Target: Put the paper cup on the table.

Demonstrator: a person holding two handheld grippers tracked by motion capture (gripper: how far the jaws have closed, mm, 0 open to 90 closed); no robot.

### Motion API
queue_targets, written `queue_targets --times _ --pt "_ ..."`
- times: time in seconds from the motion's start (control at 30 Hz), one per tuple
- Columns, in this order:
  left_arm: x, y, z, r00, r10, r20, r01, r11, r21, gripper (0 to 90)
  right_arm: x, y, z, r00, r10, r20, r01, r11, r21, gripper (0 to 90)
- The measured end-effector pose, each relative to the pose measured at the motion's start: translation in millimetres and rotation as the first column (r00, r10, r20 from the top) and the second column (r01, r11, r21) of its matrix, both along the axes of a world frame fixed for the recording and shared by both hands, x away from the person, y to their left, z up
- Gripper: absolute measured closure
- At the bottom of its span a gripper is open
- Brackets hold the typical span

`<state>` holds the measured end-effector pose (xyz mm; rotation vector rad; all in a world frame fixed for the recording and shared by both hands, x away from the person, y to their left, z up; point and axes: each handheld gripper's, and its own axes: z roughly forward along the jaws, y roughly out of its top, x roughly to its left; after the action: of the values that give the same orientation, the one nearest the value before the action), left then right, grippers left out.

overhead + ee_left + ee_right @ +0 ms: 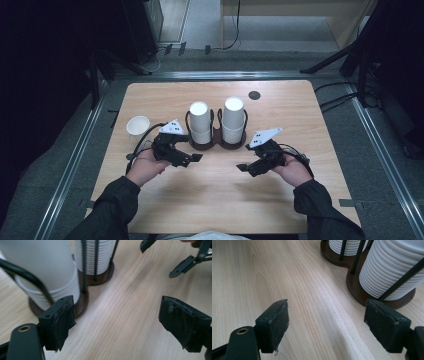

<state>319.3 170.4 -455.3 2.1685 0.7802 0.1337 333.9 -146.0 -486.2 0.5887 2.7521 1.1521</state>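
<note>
Two grippers work over one wooden table point(215, 200). The left gripper point(192, 157) stands with its jaws wide apart and nothing between them; the right gripper point(244, 168) is likewise spread wide and empty. Just beyond the left gripper stands one dark double holder point(216, 145) carrying two stacks of white paper cups: the left stack point(200, 121) sits nearest the left gripper, close off its tip, and the right stack point(233, 119) rises between the two grippers, a little farther back. In the left gripper view the near stack point(45, 270) looms beside the left-hand pad, not touching it (the wire upright crosses in front). One single paper cup point(138, 126) stands apart, out beyond the left gripper's outer side. One small dark disc point(254, 95) lies well past both grippers.
</note>
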Motion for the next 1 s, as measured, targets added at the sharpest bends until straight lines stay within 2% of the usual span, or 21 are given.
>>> queue_targets --times 0.13,0.27,0.43,0.73,1.0 --pt "-0.1 -11.3 -6.3 0.9994 -0.019 -0.029 0.020 0.9998 0.008 14.0 -2.2 1.2 -0.5 1.0000 0.004 -0.003 -0.004 1.0000 -0.006 20.2" --pt "0.1 -20.7 -9.5 0.9994 -0.031 -0.016 0.031 0.9994 0.015 14.0 -5.1 2.3 -0.9 0.9999 0.014 -0.002 -0.014 0.9999 -0.006 20.2" --pt "2.1 -27.2 -11.5 0.9991 -0.041 -0.013 0.041 0.9990 -0.021 14.2 -8.2 2.0 -2.0 0.9999 0.015 -0.004 -0.016 0.9999 -0.007 20.2" --pt "3.0 -41.8 -19.1 0.9961 -0.087 -0.012 0.087 0.9962 0.001 14.5 -13.4 2.7 -5.8 0.9997 0.020 -0.011 -0.020 0.9996 -0.021 20.2" --pt "4.8 -47.3 -25.1 0.9946 -0.101 -0.025 0.101 0.9948 0.013 14.6 -16.4 2.8 -6.9 0.9996 0.026 -0.009 -0.026 0.9994 -0.022 20.2"
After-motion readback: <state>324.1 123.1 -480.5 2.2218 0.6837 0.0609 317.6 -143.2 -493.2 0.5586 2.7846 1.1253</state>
